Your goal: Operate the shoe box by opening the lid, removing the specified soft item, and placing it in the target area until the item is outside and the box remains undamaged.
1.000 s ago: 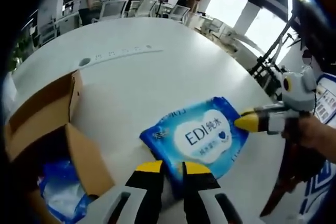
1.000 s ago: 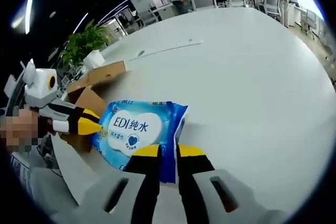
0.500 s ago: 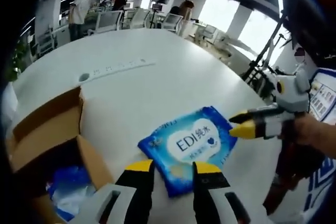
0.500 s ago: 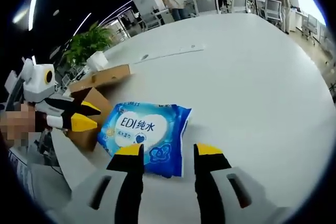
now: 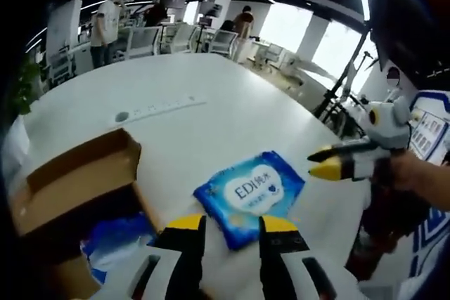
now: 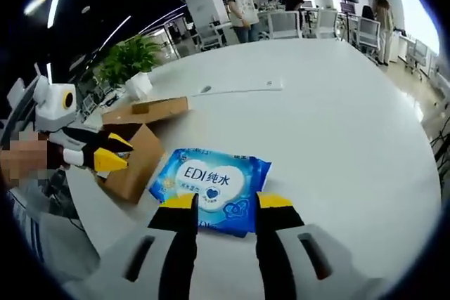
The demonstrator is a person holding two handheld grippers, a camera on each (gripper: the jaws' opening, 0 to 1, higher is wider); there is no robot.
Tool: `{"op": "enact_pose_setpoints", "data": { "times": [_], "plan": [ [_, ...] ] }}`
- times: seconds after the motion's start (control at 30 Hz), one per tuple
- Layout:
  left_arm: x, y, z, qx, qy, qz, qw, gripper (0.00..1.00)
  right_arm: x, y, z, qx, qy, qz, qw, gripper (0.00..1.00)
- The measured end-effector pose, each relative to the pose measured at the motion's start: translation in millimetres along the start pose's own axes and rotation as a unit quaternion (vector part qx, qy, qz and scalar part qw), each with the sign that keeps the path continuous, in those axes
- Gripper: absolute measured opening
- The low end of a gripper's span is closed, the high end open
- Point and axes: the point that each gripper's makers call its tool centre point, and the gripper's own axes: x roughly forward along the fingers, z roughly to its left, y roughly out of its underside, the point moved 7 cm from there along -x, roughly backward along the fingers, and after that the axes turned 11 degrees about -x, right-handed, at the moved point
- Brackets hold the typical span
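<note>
From my remote station I read "EDI" and Chinese characters on the blue wipes pack's (image 6: 213, 187) white label.

Open-plan office here: a big white table (image 6: 351, 103) with a power strip (image 5: 163, 106) set in it, mesh chairs (image 5: 140, 40) behind, people standing among desks, a potted plant (image 6: 126, 61) at the side, strip lights overhead, bright windows (image 5: 330, 47).

One wipes pack (image 5: 251, 195) on table, perhaps second in one box (image 5: 74, 187).
</note>
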Motion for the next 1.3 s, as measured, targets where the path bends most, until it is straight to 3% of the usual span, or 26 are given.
{"op": "enact_pose_setpoints", "data": {
  "times": [0.27,0.57,0.83,1.1,1.3],
  "plan": [
    [-33,-0.3,15.1,-0.001,0.007,-0.013,0.9999,0.31,-3,-18.0,35,-0.011,-0.007,-0.010,0.9999,0.37],
    [-71,1.9,51.3,-0.011,-0.007,-0.031,0.9994,0.31,4,-36.7,75,-0.025,-0.025,-0.017,0.9992,0.35],
    [-96,13.5,80.4,-0.020,-0.017,-0.032,0.9991,0.31,25,-51.8,112,-0.045,-0.045,-0.018,0.9978,0.34],
    [-102,16.4,96.2,-0.013,-0.013,-0.026,0.9995,0.31,38,-66.2,141,-0.067,-0.063,-0.019,0.9956,0.26],
    [-98,18.3,96.4,-0.022,0.023,-0.027,0.9991,0.31,56,-77.0,153,-0.092,-0.073,-0.012,0.9930,0.25]
  ]
}}
